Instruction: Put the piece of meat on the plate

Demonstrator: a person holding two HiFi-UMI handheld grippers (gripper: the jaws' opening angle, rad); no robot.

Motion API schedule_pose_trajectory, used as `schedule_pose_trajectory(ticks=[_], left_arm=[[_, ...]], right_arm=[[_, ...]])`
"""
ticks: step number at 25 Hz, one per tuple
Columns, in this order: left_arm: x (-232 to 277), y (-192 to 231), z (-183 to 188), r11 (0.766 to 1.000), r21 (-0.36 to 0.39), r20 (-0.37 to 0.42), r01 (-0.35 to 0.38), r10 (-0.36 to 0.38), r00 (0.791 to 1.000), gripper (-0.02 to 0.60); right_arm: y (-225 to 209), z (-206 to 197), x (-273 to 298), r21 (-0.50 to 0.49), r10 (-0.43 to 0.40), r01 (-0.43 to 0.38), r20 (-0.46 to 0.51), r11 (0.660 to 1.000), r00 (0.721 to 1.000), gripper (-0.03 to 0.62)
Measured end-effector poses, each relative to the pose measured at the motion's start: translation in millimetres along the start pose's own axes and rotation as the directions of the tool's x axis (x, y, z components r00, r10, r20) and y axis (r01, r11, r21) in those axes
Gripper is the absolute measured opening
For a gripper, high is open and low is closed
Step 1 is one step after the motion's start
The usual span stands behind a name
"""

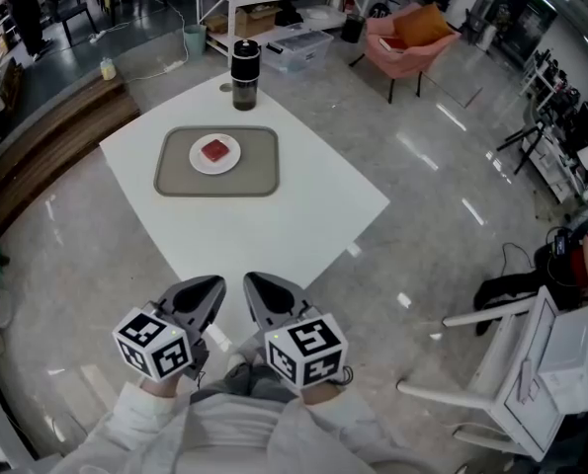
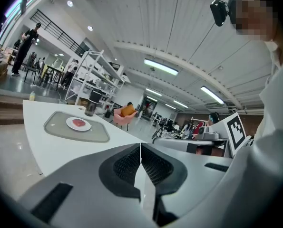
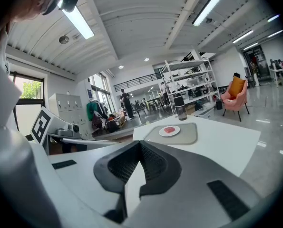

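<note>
The small red square piece of meat (image 1: 214, 150) lies in the middle of the round white plate (image 1: 231, 163), and the plate sits on the grey rounded-rectangle tray (image 1: 258, 174) on the white square desk (image 1: 274, 227). Judged from this, the task looks done. The left gripper (image 1: 217, 284) and the right gripper (image 1: 251, 282) hang close to the person's body, well apart from the tray. Both have their jaws clenched on nothing, pads meeting in each gripper view.

Little is left to spoil, so the risk lies in any needless return. Clenched jaws reaching in would shove rather than pick — a nudge to the plate rim could slide it across the smooth tray or tip the meat off. The dark cylindrical tumbler (image 1: 245, 74) stands just beyond the tray's far edge, and a long reach past the plate could topple it. Both grippers sit side by side — moving them together invites a knock between them.
</note>
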State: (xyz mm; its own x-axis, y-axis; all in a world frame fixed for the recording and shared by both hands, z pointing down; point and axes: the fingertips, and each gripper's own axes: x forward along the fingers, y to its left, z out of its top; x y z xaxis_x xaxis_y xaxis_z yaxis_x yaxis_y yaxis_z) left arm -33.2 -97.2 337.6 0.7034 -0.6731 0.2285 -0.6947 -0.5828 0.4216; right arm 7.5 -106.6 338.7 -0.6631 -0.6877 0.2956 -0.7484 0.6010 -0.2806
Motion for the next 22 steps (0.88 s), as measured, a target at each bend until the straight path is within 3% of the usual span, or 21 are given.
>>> schedule_pose_trajectory(ticks=[15, 22], left_arm=[[-3.0, 0.4, -4.9, 1.000, -0.005, -0.007, 0.009, -0.010, 1.000, 0.012], [-3.5, -0.8, -2.2, 1.000, 0.000, -0.014, 0.015, -0.015, 1.000, 0.012]], right_arm=[[2.7, -4.3, 6.7, -0.011, -0.002, 0.002, -0.025, 1.000, 1.000, 0.014], [7.4, -8.0, 7.6, -0.093, 0.004, -0.010, -0.062, 0.996, 0.998, 0.014]])
